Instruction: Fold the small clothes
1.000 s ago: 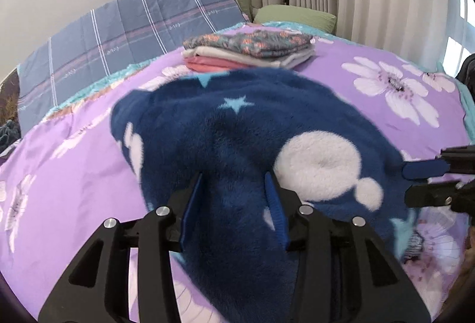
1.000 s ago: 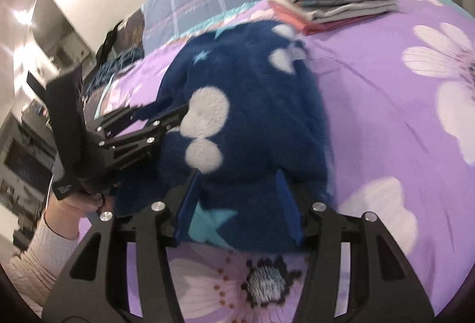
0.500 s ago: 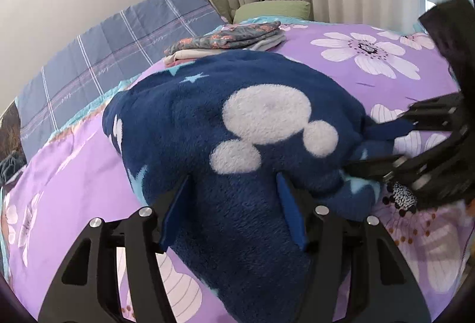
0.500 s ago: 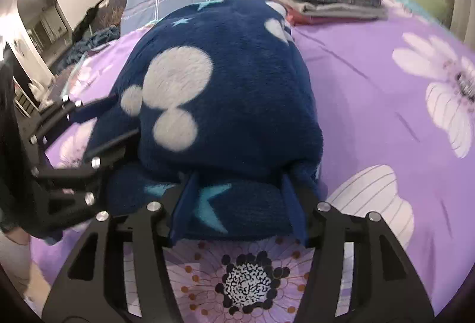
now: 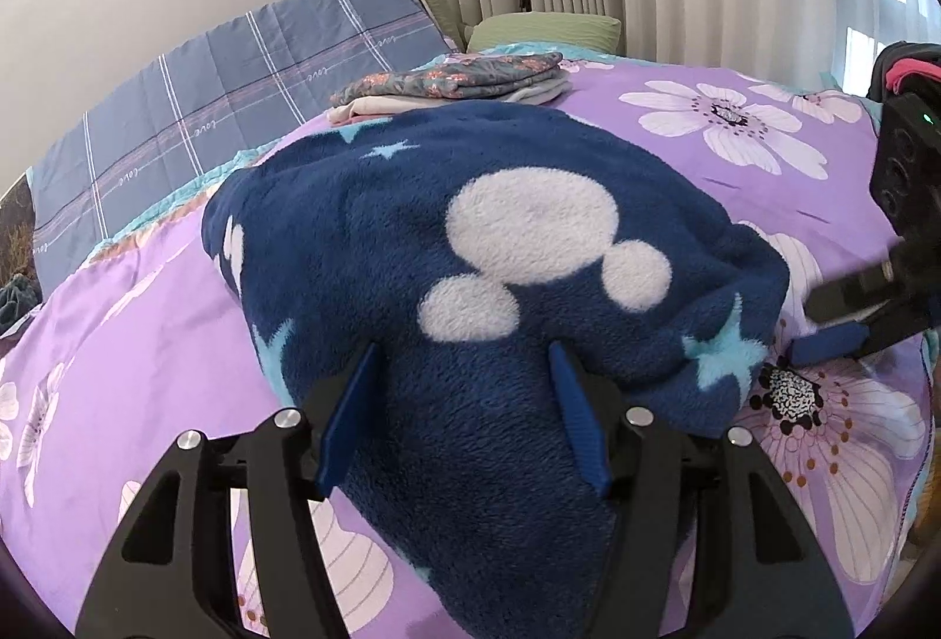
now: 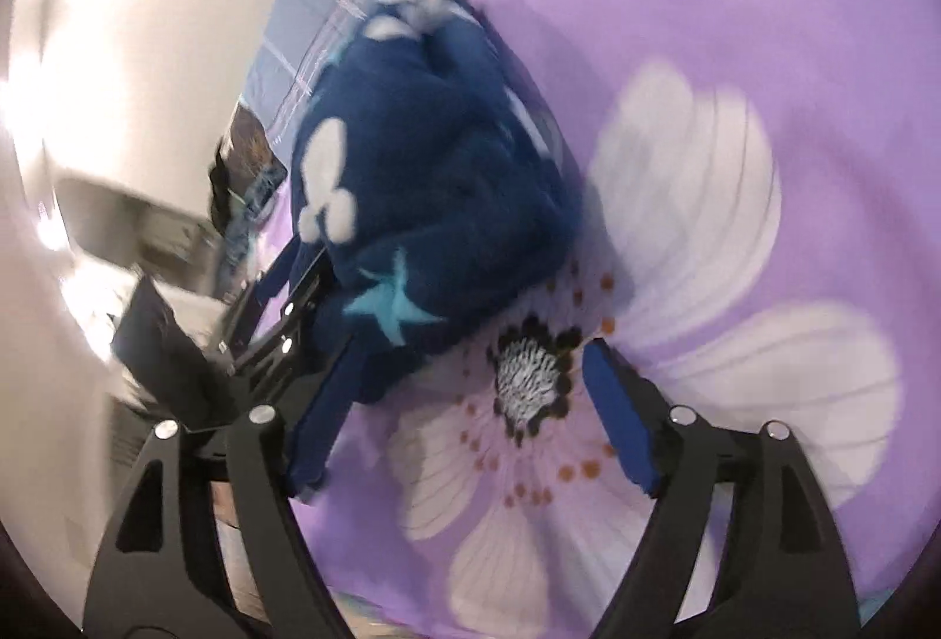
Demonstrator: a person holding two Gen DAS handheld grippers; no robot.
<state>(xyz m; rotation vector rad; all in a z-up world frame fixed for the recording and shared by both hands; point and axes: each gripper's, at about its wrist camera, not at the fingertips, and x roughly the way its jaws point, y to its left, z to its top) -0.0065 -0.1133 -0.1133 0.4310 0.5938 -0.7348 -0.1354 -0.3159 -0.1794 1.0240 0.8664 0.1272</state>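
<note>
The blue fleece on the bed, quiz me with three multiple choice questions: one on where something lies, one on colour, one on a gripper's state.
1. Where is the stack of folded clothes?
A. beyond the blue fleece
B. on the floor
C. under the fleece

2. What colour is the bedspread?
A. green
B. purple with white flowers
C. plain grey

3. The right gripper is:
A. clamped on the fleece
B. open over the bedspread
C. holding a pillow

Answers: A, it lies past the fleece; B, flowers show; C is wrong, B: its fingers stand apart, empty.

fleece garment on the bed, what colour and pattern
Navy fleece garment with white blobs and light-blue stars; clearest in left wrist view.
</note>
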